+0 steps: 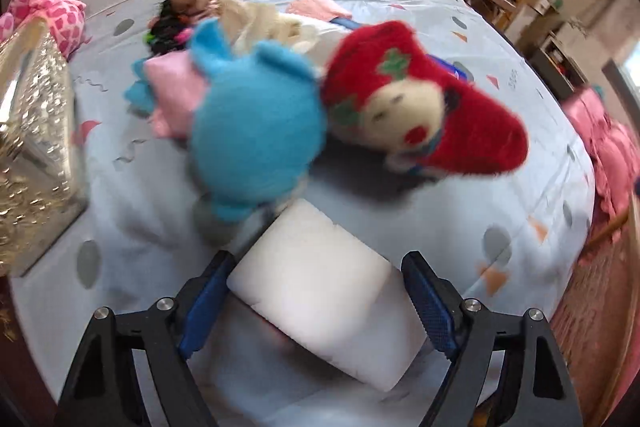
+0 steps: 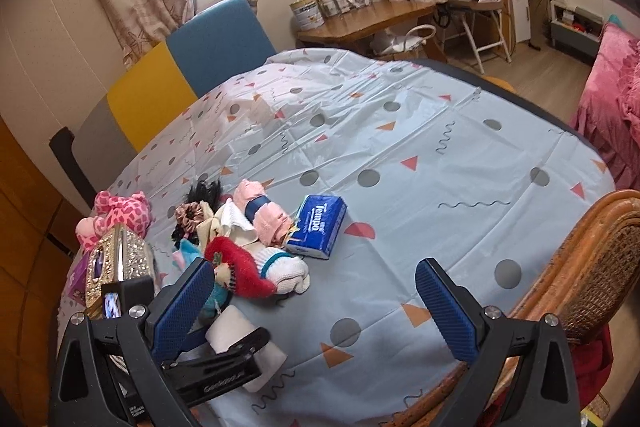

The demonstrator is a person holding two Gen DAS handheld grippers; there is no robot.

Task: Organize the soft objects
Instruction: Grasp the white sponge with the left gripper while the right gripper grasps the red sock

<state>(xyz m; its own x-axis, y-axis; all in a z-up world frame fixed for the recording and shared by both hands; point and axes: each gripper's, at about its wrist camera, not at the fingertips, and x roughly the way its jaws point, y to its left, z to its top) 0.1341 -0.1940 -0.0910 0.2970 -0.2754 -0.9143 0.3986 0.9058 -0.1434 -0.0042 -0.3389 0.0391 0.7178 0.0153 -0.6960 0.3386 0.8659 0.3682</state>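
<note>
My left gripper (image 1: 318,269) is shut on a white toilet paper roll (image 1: 324,291), its blue pads against both sides, just above the tablecloth. Right beyond it lie a blue fuzzy sock (image 1: 252,131) and a red fuzzy sock with a face (image 1: 420,99), with pink (image 1: 172,95) and cream (image 1: 260,19) soft items behind. My right gripper (image 2: 314,291) is open and empty over the table's front. It sees the left gripper holding the roll (image 2: 236,331), the red sock (image 2: 240,263), a white sock (image 2: 286,267), a pink towel roll (image 2: 260,215) and a blue Tempo tissue pack (image 2: 318,225).
A glittery tissue box (image 1: 32,131) stands at the left, also in the right wrist view (image 2: 120,259), with a pink plush (image 2: 120,211) behind it. Dark hair ties (image 2: 200,203) lie in the pile. A wicker chair (image 2: 580,267) is at the table's right edge.
</note>
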